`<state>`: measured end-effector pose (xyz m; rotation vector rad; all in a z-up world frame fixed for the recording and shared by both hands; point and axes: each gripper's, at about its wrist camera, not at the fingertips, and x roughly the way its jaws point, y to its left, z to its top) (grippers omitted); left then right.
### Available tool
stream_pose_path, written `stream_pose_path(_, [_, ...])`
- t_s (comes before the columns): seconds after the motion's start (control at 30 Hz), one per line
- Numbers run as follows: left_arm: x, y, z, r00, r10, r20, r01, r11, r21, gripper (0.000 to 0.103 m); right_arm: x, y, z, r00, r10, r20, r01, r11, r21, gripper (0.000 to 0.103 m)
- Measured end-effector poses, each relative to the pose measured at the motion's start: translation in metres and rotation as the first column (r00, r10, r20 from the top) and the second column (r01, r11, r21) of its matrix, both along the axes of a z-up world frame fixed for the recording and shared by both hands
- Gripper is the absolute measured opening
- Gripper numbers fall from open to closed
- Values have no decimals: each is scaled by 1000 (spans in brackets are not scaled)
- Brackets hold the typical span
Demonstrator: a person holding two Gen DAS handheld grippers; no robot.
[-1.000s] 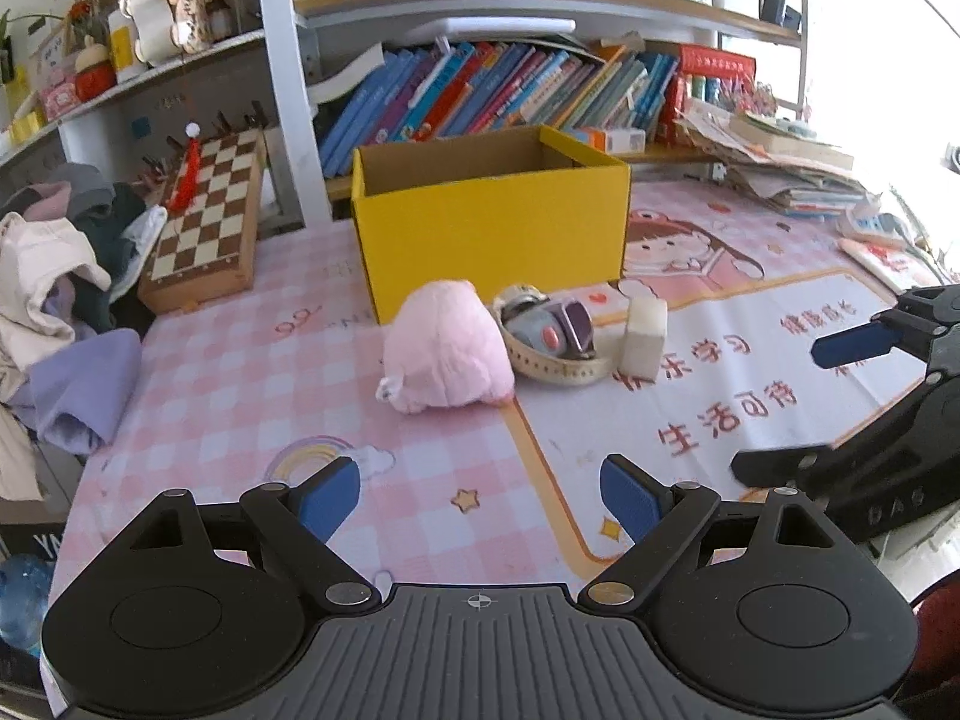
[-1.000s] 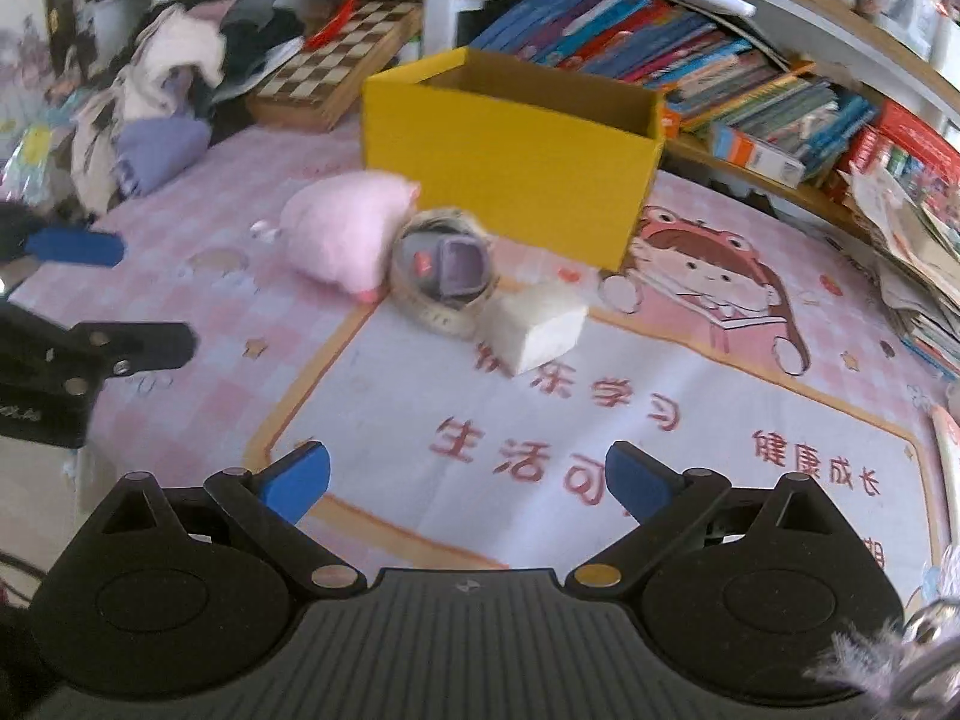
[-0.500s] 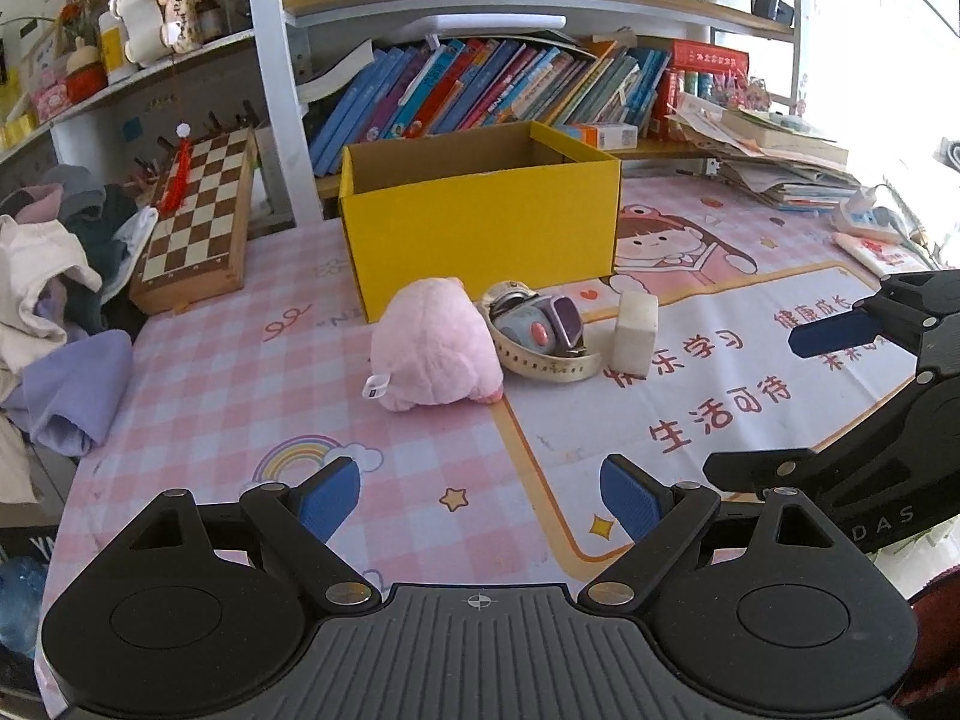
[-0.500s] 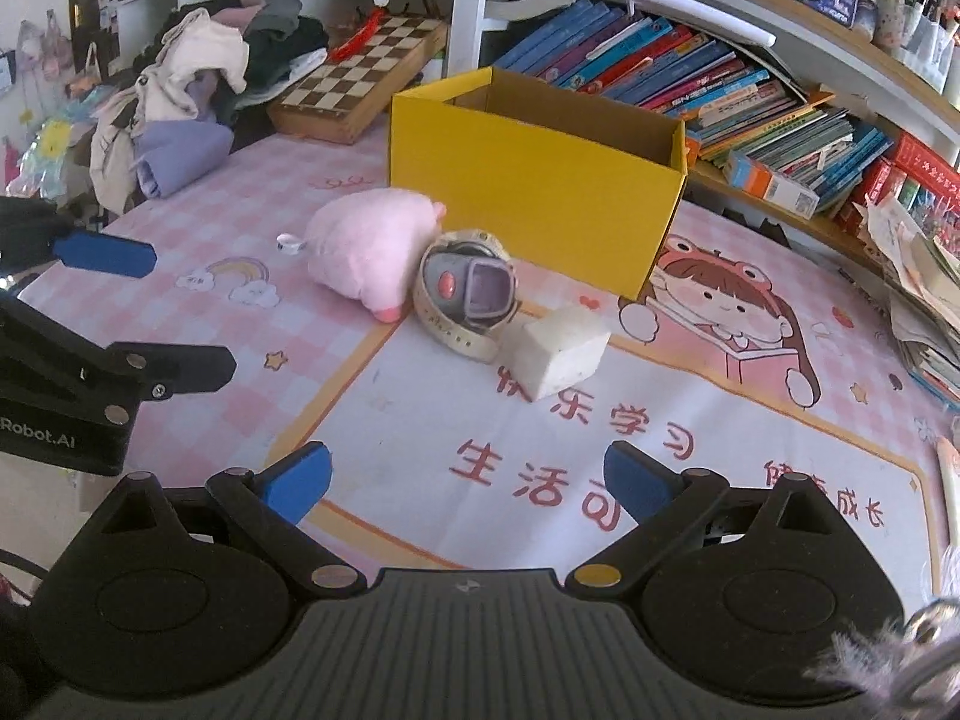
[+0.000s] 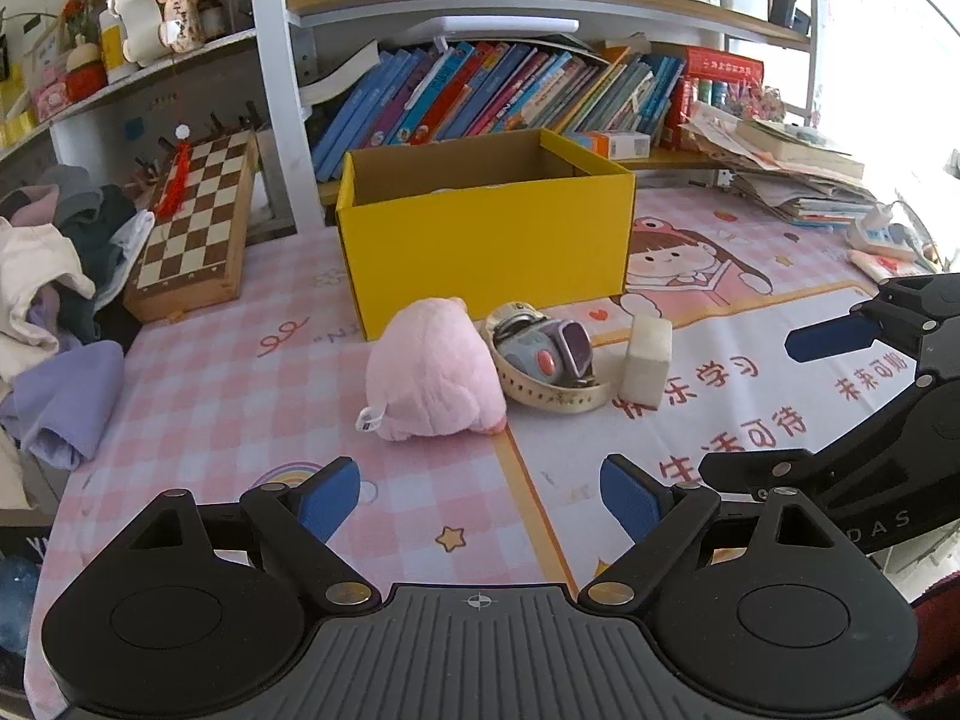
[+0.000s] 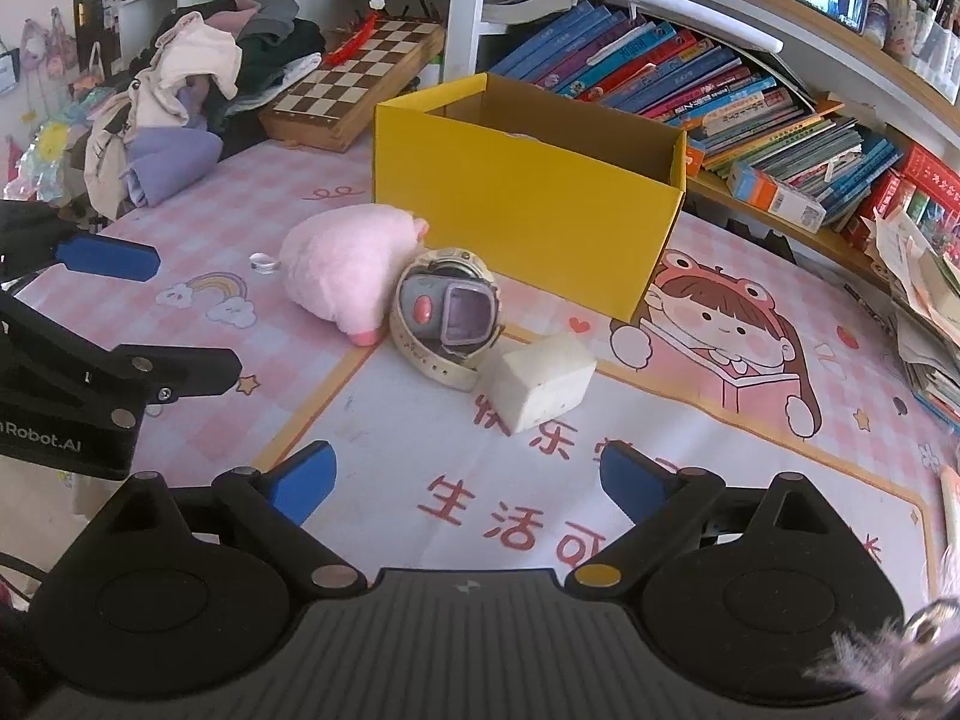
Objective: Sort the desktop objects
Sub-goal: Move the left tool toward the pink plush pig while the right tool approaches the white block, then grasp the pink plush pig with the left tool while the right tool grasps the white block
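Three loose things sit in a tight cluster on the surface (image 5: 198,396) in the left wrist view: a pink plush toy (image 5: 433,381), a toy watch (image 5: 549,363) coiled in its cream strap, and a pale block (image 5: 646,360), all just in front of the yellow box (image 5: 489,240), whose open top shows only a hint of something pale inside. The left gripper (image 5: 480,495) hovers low and short of them, its jaws wide and holding nothing; the right gripper (image 5: 840,396) shows at the right edge, likewise spread. From the right wrist view the plush toy (image 6: 345,273) touches the toy watch (image 6: 447,315), and the pale block (image 6: 543,381) lies against the strap, with the yellow box (image 6: 528,210) just behind; the right gripper (image 6: 465,480) is open wide and empty, the left gripper (image 6: 114,312) at the left edge. The crowding looks to me the main risk: a jaw closing on one piece could nudge its neighbour, roll the watch off its strap, or snag the strap so two things lift at once and one drops short of the box. Against the frames a second ago, both cameras sit farther back and higher, so the cluster appears smaller and more of the box's inside shows; the three things have not shifted.
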<state>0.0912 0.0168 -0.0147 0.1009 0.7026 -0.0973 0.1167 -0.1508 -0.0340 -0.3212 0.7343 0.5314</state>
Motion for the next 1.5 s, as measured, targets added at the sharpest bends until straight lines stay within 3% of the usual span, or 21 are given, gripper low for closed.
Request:
stream_pose_path(0.17, [10, 1, -1, 1000, 15, -3, -15, 1000, -5, 90, 14, -1, -1, 1000, 3, -5, -3, 1000, -3, 96])
stream_pose_path(0.7, [42, 0, -7, 999, 43, -15, -43, 999, -13, 86, 59, -2, -10, 998, 31, -56, -31, 1000, 5, 80])
stream_pose_path(1.5, [100, 13, -27, 985, 158, -68, -160, 987, -22, 82, 112, 6, -33, 988, 56, -146, -58, 998, -6, 76])
